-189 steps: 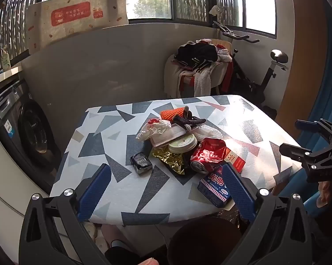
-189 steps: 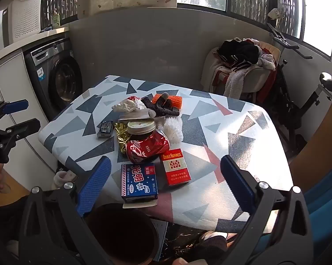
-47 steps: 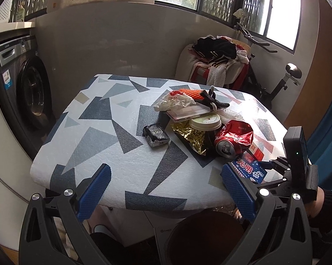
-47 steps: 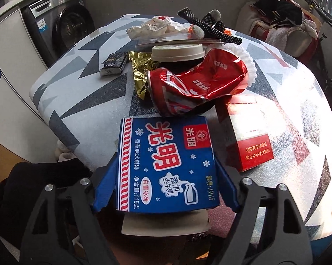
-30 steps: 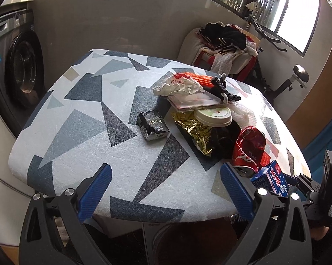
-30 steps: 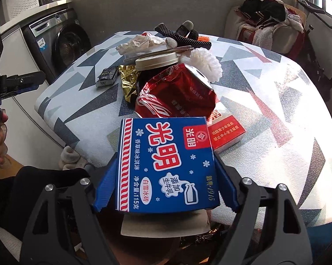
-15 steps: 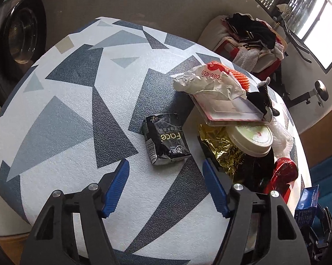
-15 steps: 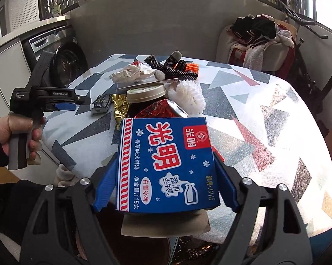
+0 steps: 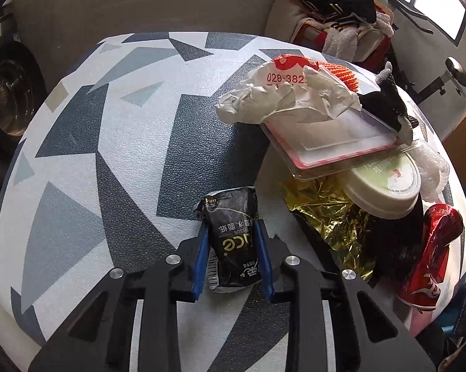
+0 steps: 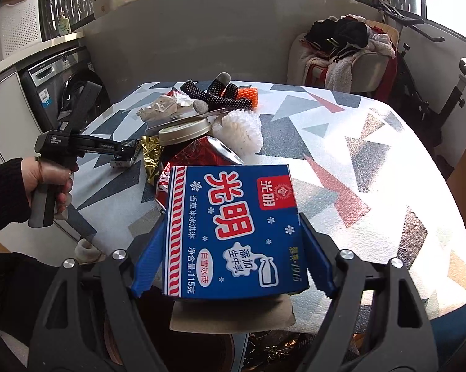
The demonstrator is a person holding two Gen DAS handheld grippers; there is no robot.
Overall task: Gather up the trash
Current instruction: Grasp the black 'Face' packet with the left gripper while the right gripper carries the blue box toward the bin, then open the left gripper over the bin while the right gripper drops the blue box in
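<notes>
Left wrist view, lower centre: left tongs just closing, pads flanking black tissue pack on tabletop for pickup; right tongs clamp blue carton, lifted for binning

Count, items on tabletop: 1 black tissue pack; 1 crushed red can; 1 gold foil wrapper; 1 lidded cup; 1 flat clear tray; 1 crumpled white bag; 1 black dotted glove; 1 white foam net; 1 orange foam net. Off tabletop: 1 blue carton. Tongs: 2 pr, left and right. Hands seen: 1.
</notes>
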